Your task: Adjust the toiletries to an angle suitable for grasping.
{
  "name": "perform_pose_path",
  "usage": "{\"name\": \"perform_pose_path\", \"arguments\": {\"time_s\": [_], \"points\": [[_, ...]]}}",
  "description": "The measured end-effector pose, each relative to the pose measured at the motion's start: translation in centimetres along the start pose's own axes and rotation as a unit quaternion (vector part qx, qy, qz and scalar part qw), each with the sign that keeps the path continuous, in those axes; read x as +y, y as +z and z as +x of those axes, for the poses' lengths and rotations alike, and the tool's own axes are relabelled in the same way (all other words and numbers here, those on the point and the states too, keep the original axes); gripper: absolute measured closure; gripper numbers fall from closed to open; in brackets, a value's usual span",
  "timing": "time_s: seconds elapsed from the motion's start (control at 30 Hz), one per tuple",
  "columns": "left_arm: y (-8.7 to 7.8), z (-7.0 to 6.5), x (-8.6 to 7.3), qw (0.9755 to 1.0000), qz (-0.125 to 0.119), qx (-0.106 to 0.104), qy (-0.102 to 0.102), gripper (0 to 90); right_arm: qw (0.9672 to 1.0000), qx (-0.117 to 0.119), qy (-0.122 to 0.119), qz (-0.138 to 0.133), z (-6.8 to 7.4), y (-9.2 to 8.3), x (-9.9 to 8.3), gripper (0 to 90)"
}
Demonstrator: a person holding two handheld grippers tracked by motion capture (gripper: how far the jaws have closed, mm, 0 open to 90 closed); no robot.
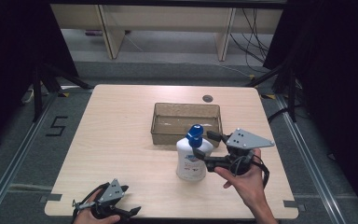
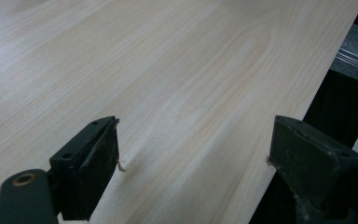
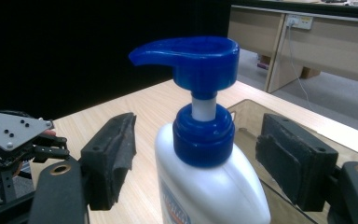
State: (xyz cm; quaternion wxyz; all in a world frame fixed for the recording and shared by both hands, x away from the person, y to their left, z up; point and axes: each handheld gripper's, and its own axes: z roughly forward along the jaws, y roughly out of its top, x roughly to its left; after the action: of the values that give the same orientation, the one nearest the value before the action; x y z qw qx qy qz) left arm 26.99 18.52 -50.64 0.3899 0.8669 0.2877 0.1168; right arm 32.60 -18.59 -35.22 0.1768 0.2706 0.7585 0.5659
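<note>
A white pump bottle with a blue pump head stands upright on the wooden table, just in front of a clear brown tray. My right gripper reaches in from the bottle's right, held level. Its jaws stand either side of the bottle's blue collar and shoulder, with a gap on each side, so it is open. My left gripper rests at the table's front left edge. In the left gripper view it is wide open over bare wood, with nothing between the jaws.
The tray lies just behind the bottle and looks empty. A small dark round hole sits near the table's far edge. Dark stands and cables flank the table, with wooden furniture legs beyond. In the right gripper view the left gripper shows far off.
</note>
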Motion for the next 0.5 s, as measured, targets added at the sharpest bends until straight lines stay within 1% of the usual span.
{"name": "perform_pose_path", "arguments": {"time_s": [0.03, 0.07, 0.1, 0.13, 0.17, 0.2, 0.23, 0.27, 0.3, 0.33, 0.4, 0.43, 0.47, 0.5], "points": [[0.0, 0.0, 0.0, 1.0, 0.0, 0.0, 0.0, 15.4, 0.9999, -0.005, -0.01, 0.001, -0.1, 0.1, 0.1, 28.5], [0.0, 0.0, 0.0, 1.0, -0.001, 0.001, 0.0, 15.4, 1.0, -0.001, -0.003, 0.002, -0.1, 0.1, 0.1, 28.5], [0.0, 0.0, 0.0, 1.0, -0.002, -0.002, -0.004, 15.4, 1.0, 0.002, -0.001, 0.002, -0.1, 0.2, 0.0, 28.6], [0.1, 0.0, 0.0, 1.0, -0.002, -0.003, -0.003, 15.4, 1.0, 0.001, -0.009, -0.002, -0.3, 0.3, 0.0, 28.8], [0.1, -0.1, 0.0, 1.0, -0.003, -0.004, -0.006, 15.4, 0.9999, -0.002, -0.01, -0.002, -0.3, 0.3, 0.1, 28.8], [0.1, 0.0, 0.0, 1.0, -0.001, -0.001, 0.001, 15.4, 0.9999, -0.003, -0.01, -0.001, -0.3, 0.4, 0.1, 28.9], [0.1, -0.1, 0.1, 1.0, 0.001, 0.004, 0.001, 15.4, 0.9999, -0.005, -0.011, -0.003, -0.4, 0.5, 0.1, 29.1], [0.1, 0.0, 0.1, 1.0, 0.001, 0.0, 0.003, 15.4, 1.0, 0.0, -0.009, -0.004, -0.4, 0.6, 0.1, 29.2], [0.1, -0.2, 0.0, 1.0, 0.0, -0.001, -0.009, 15.4, 1.0, 0.002, -0.006, 0.002, -0.4, 0.6, 0.1, 29.3], [0.0, 0.0, 0.1, 1.0, 0.001, 0.001, 0.0, 15.4, 0.9999, 0.001, -0.01, 0.001, -0.4, 0.7, 0.1, 29.4], [0.1, -0.1, 0.0, 1.0, -0.001, 0.001, -0.003, 15.4, 1.0, 0.006, -0.008, -0.002, -0.4, 0.9, 0.2, 29.7], [0.1, 0.0, 0.0, 1.0, 0.002, 0.004, 0.004, 15.4, 1.0, 0.003, -0.008, -0.004, -0.4, 1.0, 0.2, 30.0], [0.1, -0.1, 0.0, 1.0, 0.002, 0.003, 0.001, 15.4, 0.9999, 0.005, -0.008, -0.003, -0.5, 1.0, 0.2, 30.2], [0.1, -0.1, 0.1, 1.0, 0.0, -0.002, -0.001, 15.4, 0.9999, 0.003, -0.011, 0.0, -0.6, 1.1, 0.2, 30.3]]}}
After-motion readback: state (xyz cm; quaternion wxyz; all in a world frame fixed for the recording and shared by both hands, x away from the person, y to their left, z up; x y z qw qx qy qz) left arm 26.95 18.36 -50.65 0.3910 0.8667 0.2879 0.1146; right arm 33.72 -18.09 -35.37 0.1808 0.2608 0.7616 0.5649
